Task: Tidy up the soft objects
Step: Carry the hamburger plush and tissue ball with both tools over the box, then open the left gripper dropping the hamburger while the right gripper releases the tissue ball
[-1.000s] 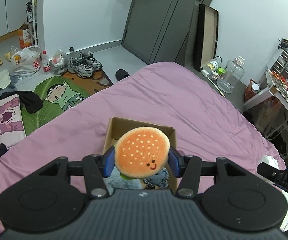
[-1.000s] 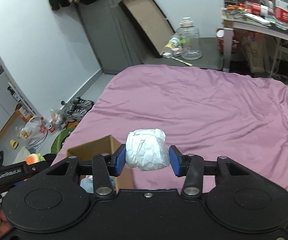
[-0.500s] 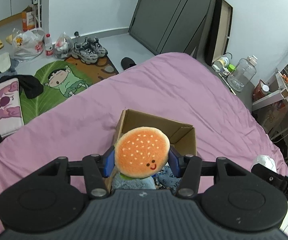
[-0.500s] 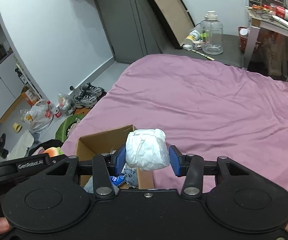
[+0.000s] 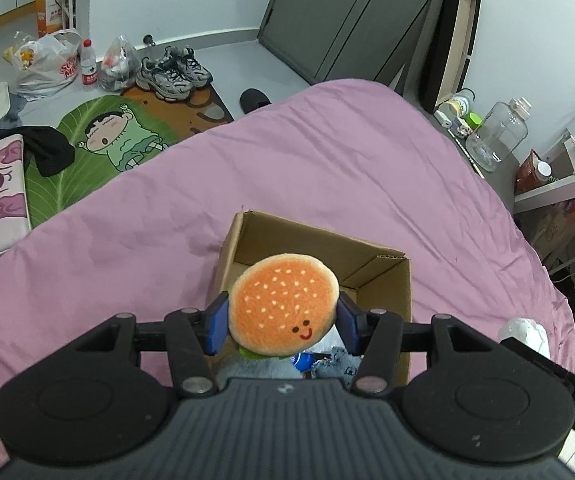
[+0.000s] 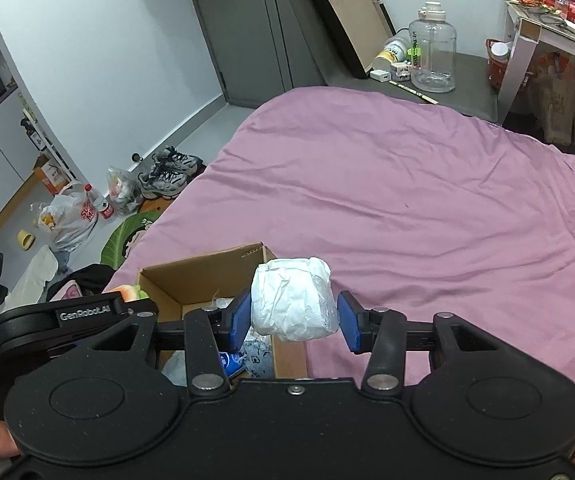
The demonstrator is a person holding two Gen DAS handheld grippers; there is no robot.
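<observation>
A round orange burger plush with a smiling face sits between the blue pads of my left gripper, which is shut on it. It hangs over the open cardboard box on the bed. Blue and grey soft things lie inside the box. My right gripper is shut on a white crumpled bundle wrapped in clear film, held above the box's right wall. The left gripper's body shows at the left of the right wrist view, over the box.
The box stands on a pink bedsheet that spreads wide to the right. On the floor beyond the bed edge lie sneakers, plastic bags and a cartoon mat. A clear water jug and a desk stand at the far side.
Both grippers have sunk and moved toward the cardboard box, which now looks larger and nearer. The burger plush has come over the box opening. Both grips are unchanged.
</observation>
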